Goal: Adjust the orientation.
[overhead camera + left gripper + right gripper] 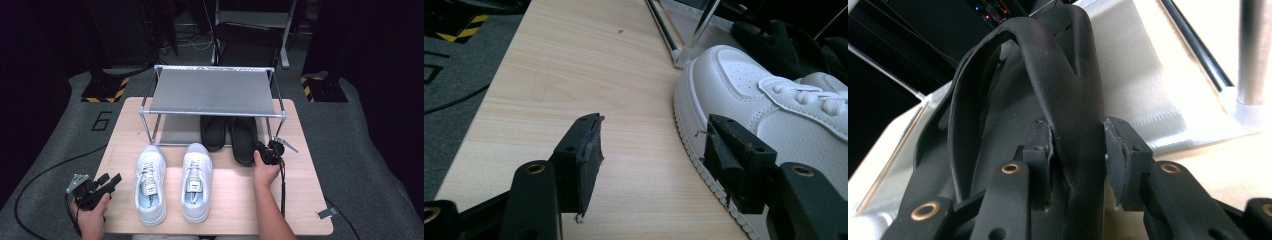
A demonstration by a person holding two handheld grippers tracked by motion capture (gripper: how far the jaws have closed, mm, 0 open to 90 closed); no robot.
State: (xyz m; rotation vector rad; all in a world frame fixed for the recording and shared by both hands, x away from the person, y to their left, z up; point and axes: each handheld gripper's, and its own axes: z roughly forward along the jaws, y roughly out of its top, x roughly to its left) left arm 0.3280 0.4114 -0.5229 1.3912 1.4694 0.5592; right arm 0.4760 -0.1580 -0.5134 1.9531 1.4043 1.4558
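Two black slippers lie side by side on the lower shelf of a metal shoe rack. My right gripper is at the heel of the right black slipper, which sticks out past the shelf's front edge. In the right gripper view its jaws pinch that slipper's rim, pads pressed on both sides. The left black slipper rests beside it. My left gripper hovers open at the table's front left; its jaws hold nothing, and the left white sneaker sits just beyond its right jaw.
A pair of white sneakers stands toe-forward at the middle of the wooden table. The rack's grey top shelf bears nothing. The rack's legs and silver lower shelf stand close to the right gripper. Cables trail off both table sides.
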